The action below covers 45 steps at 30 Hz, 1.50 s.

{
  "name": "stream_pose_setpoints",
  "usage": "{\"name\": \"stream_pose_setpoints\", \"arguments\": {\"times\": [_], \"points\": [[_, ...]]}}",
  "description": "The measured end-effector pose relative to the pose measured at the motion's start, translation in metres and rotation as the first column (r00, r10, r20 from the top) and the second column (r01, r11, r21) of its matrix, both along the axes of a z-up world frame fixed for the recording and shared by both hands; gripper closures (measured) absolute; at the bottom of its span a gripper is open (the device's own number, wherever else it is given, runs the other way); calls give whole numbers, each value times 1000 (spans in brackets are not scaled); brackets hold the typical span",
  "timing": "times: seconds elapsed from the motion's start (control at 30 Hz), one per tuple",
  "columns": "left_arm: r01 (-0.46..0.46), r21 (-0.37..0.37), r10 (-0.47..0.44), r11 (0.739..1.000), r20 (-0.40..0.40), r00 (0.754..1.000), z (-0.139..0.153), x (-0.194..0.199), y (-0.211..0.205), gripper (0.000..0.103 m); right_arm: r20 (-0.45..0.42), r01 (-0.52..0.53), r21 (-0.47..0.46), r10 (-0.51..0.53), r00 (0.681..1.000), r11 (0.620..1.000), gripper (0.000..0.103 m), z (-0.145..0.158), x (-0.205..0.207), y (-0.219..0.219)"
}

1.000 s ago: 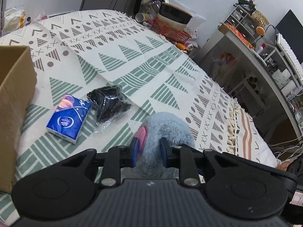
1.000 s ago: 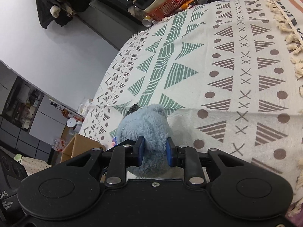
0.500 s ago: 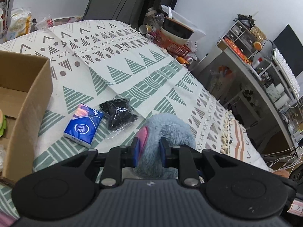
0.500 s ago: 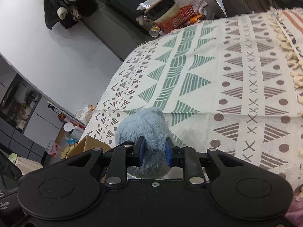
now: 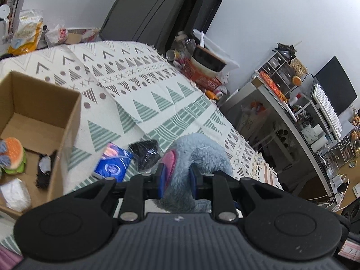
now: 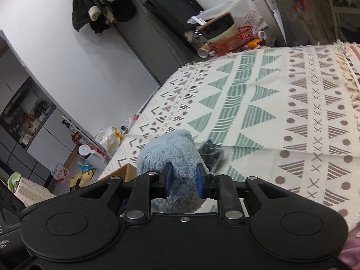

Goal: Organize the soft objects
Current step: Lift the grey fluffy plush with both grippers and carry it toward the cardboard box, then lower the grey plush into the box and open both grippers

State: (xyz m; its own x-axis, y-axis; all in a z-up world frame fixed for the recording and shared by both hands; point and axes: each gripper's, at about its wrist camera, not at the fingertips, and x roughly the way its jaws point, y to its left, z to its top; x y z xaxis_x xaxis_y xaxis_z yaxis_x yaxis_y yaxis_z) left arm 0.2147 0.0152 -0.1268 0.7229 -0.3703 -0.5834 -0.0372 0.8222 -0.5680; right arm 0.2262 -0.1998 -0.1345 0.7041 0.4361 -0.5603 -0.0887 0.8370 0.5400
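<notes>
Blue plush toy (image 5: pixel 198 155) pinched by both hand-held grippers; cardboard box (image 5: pixel 67 121) left, tissue pack (image 5: pixel 112 163) between

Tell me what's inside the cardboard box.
Inside the cardboard box: a burger-shaped plush, a white soft bundle and a dark furry item. The box's left part lies outside the frame.
</notes>
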Motion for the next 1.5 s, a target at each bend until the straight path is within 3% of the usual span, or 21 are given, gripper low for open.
{"name": "stream_pose_setpoints", "arguments": {"times": [0.4,0.87,1.5], "points": [[-79,-67,79,995,2,997,7,-2,52,82,22,-39,-11,39,999,999,81,15,7,47],[-195,-136,192,971,-30,981,-7,-6,129,82,36,-106,-20,107,994,994,81,13,11,121],[-411,-175,390,895,-143,910,-40,-6,204,82,-20,-208,4,208,978,978,81,-16,34,201]]}}
